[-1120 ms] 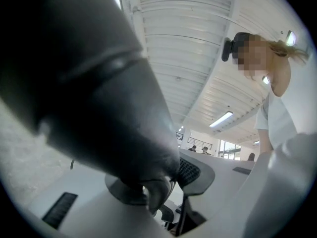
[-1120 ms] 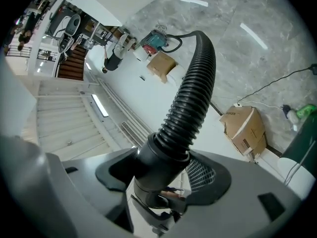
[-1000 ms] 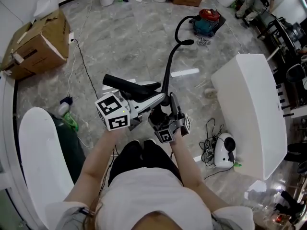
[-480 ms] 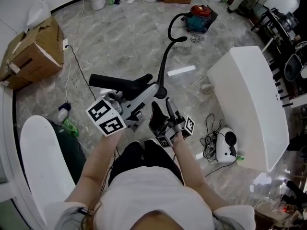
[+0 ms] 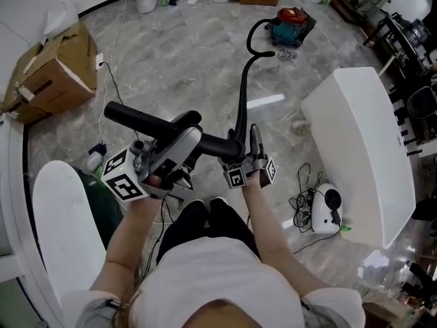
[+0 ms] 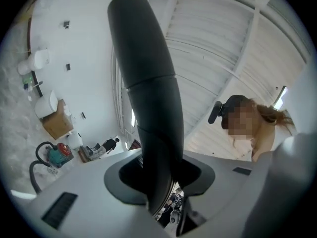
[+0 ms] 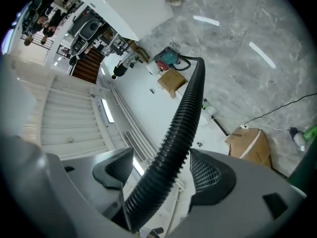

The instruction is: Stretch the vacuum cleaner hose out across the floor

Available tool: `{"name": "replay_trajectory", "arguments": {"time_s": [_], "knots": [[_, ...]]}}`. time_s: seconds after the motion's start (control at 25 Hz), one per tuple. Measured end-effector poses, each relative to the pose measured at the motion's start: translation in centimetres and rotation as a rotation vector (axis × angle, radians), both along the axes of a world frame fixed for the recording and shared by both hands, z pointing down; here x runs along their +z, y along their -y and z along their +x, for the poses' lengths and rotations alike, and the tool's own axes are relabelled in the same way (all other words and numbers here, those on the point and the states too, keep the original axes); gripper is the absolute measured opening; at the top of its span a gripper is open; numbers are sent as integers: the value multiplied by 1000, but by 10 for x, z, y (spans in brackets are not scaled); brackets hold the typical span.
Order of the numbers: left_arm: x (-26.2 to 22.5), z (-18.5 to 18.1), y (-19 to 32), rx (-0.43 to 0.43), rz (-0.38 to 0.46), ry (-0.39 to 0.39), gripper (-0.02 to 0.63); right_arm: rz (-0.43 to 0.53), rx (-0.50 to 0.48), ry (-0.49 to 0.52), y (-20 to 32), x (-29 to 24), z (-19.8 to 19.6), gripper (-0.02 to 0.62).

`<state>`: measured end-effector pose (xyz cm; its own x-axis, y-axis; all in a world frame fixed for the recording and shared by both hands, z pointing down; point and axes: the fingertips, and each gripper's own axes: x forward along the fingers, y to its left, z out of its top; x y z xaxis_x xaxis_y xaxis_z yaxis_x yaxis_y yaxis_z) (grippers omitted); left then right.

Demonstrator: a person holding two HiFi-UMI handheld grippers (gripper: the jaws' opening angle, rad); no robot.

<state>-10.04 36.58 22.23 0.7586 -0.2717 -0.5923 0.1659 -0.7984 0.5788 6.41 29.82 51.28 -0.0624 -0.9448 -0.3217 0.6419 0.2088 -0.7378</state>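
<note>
one black ribbed vacuum hose [image 5: 240, 104] runs from the single red-and-teal vacuum cleaner [image 5: 290, 24] on the grey marbled floor [image 5: 184, 60] to two grippers. the right gripper [image 7: 161, 170] stands wide open with the hose loose between its jaws. the left gripper [image 6: 158, 177] clamps the smooth black wand [image 6: 148, 83].

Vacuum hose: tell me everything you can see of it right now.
The hose is black, ribbed, flexible-looking plastic. It leaves the red-and-teal vacuum cleaner on the floor, loops, and rises toward the person. It passes between the open jaws of the right gripper, unpinched. Its end is a smooth black rigid tube clamped in the left gripper.
</note>
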Motion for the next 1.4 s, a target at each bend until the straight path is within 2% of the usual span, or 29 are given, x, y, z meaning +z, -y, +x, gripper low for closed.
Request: {"name": "replay_trajectory", "arguments": {"time_s": [0.2,0.28,0.36,0.48,0.52,0.6,0.68,0.76,0.84,0.92,1.0,1.12,1.2,1.4], "knots": [[-14,8,-5,26,-20,-68,146,83,-89,-30,21,-19,14,334],[-17,-1,-7,38,-24,-88,147,105,-89,-20,18,-24,8,267],[-15,-10,-6,46,-37,-101,147,110,-76,-30,14,-27,8,247],[9,-21,4,59,-152,-122,149,91,-19,-43,8,-24,29,229],[25,-24,6,59,-195,-101,149,84,13,-39,6,-26,39,224],[60,-23,0,63,-238,22,177,72,67,-52,3,-32,60,215],[97,-11,-22,115,-237,212,232,62,92,-105,-3,-37,88,210],[131,4,-53,245,-217,372,272,52,113,-148,-10,-37,117,207],[159,8,-82,367,-199,462,272,42,141,-182,-15,-39,140,204],[184,5,-99,430,-216,513,271,14,138,-274,-19,-42,155,204],[199,-3,-105,432,-238,544,270,-27,112,-429,-20,-46,162,204],[209,-11,-99,364,-230,593,270,-84,82,-647,-20,-50,172,202],[212,-14,-90,318,-216,625,270,-108,24,-822,-20,-51,167,201],[206,-8,-64,246,-182,625,270,-77,-72,-1220,-21,-63,129,201]]}}
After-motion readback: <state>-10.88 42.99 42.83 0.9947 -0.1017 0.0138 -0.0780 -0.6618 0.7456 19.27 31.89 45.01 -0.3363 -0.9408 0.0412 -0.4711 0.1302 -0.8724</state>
